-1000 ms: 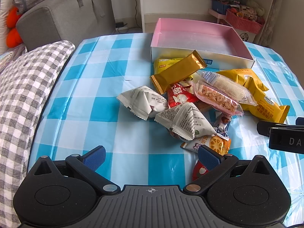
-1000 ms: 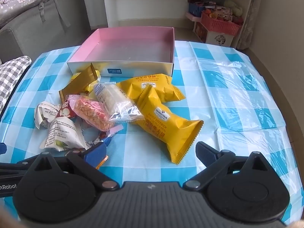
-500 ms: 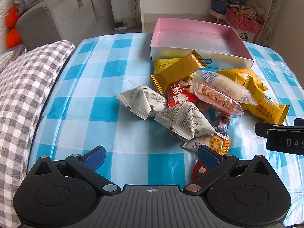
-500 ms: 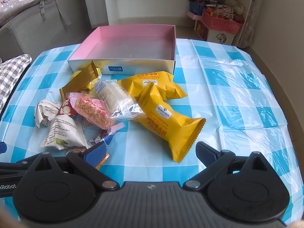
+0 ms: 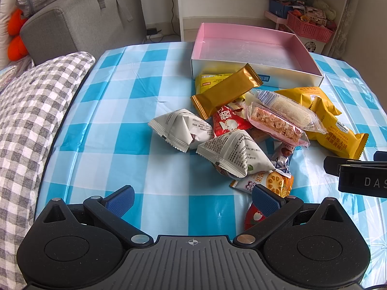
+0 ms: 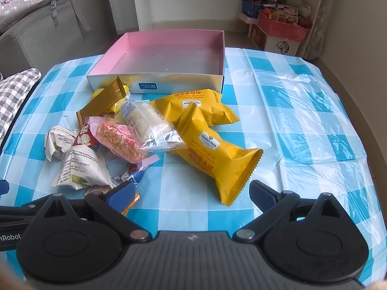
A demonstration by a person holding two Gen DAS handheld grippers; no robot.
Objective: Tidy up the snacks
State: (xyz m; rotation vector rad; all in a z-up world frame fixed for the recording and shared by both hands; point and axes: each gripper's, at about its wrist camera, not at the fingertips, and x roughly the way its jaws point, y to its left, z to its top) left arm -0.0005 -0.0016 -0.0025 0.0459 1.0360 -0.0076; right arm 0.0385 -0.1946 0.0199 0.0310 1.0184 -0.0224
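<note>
Yellow waffle pack (image 6: 212, 157) lies lengthwise away from the pink box (image 6: 154, 82), crimped end toward the spread, empty right gripper (image 6: 191, 193); left gripper (image 5: 191, 197) likewise agape; lower snacks half-buried.

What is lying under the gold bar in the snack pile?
The gold bar rests on a yellow packet and the edge of a red packet. Most of the yellow packet is covered, so its full label cannot be seen.

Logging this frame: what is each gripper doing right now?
Left gripper: open, holding nothing.
Right gripper: open, holding nothing; the yellow packet lies just ahead.
</note>
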